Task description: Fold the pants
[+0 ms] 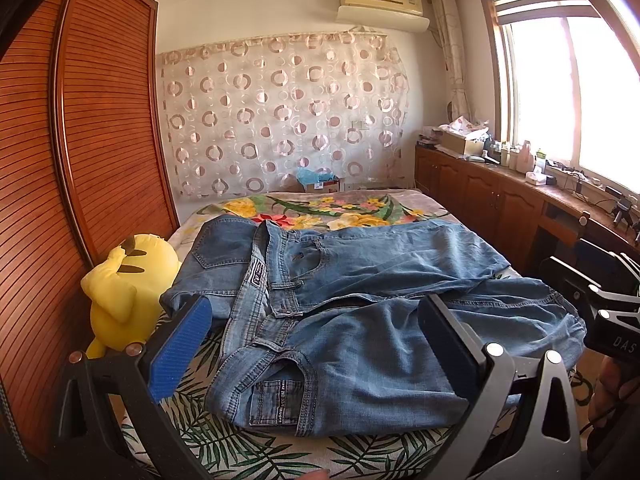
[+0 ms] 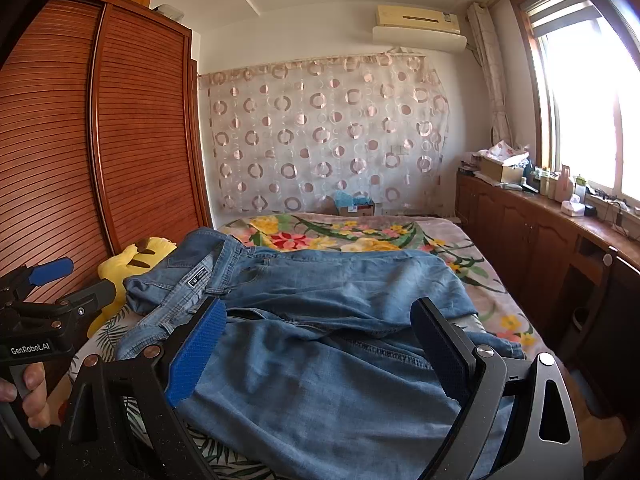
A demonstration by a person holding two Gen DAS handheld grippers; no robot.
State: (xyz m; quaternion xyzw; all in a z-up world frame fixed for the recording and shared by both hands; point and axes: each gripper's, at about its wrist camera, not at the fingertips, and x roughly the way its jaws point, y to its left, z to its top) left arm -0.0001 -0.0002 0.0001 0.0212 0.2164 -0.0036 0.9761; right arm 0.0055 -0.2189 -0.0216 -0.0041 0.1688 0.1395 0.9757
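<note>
- The bed (image 1: 420,204), under a flowered blanket, carries the jeans (image 1: 360,280), which lie crumpled and unfolded across its near half.
- The jeans run sideways: waistband toward 9 o'clock, beside a yellow plush toy (image 1: 128,292), and the leg ends toward 3 o'clock. One leg lies over the other, askew, so folding looks not yet begun.
- The left gripper (image 1: 316,344) hovers above the waist and pocket end, its fingers (image 1: 180,348) spread wide and holding nothing; the denim lies ahead of it at 12 o'clock.
- The right gripper (image 2: 320,356) hangs over the leg stretch, fingers (image 2: 196,356) likewise spread and empty.
- My judgement: the left gripper is nearer the waistband and the right nearer the hems, so each would take its own end.
- The left view shows the waistband label and back pocket plainly; the right view shows the left gripper at 9 o'clock with a hand (image 2: 32,396) on its handle.
</note>
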